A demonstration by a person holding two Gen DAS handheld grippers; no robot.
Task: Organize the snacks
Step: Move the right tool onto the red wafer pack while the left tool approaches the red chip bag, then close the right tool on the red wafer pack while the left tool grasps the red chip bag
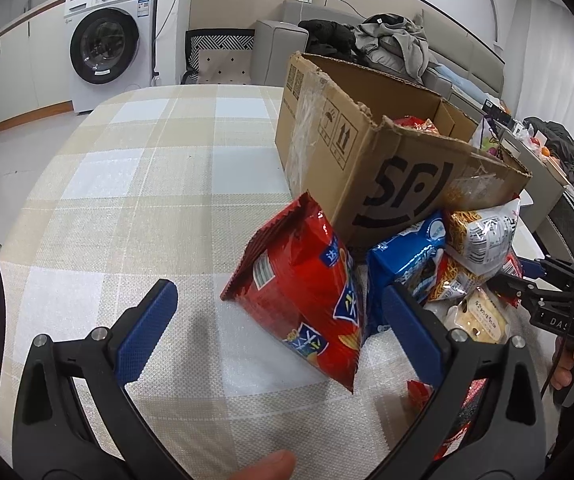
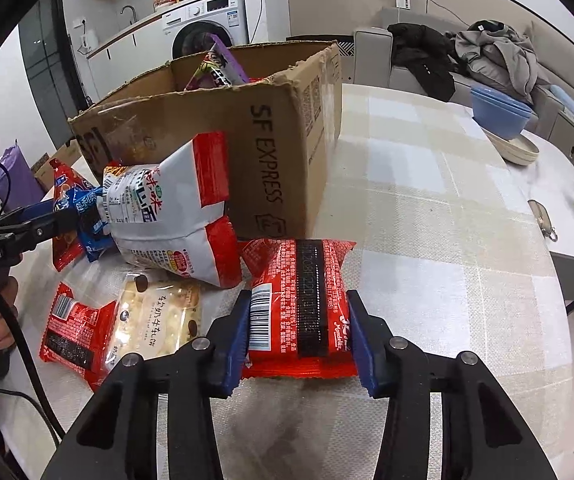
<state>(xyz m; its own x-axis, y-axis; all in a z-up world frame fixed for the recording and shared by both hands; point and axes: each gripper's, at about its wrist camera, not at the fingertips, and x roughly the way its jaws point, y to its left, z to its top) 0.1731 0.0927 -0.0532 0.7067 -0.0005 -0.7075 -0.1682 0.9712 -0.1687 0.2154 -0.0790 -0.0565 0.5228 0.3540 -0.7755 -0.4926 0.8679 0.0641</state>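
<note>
Right wrist alone shows blue bowls (image 2: 501, 114) — stacked.

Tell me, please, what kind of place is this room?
Most likely a home, an open living and laundry area. A washing machine stands under a counter, a grey sofa carries heaped clothes, and a table with a checked cloth holds snacks.

Desk (image 1: 135, 208) is wide open on the left, but the cardboard box (image 1: 387, 152) and that snack pile (image 1: 447, 256) block the right side.
</note>
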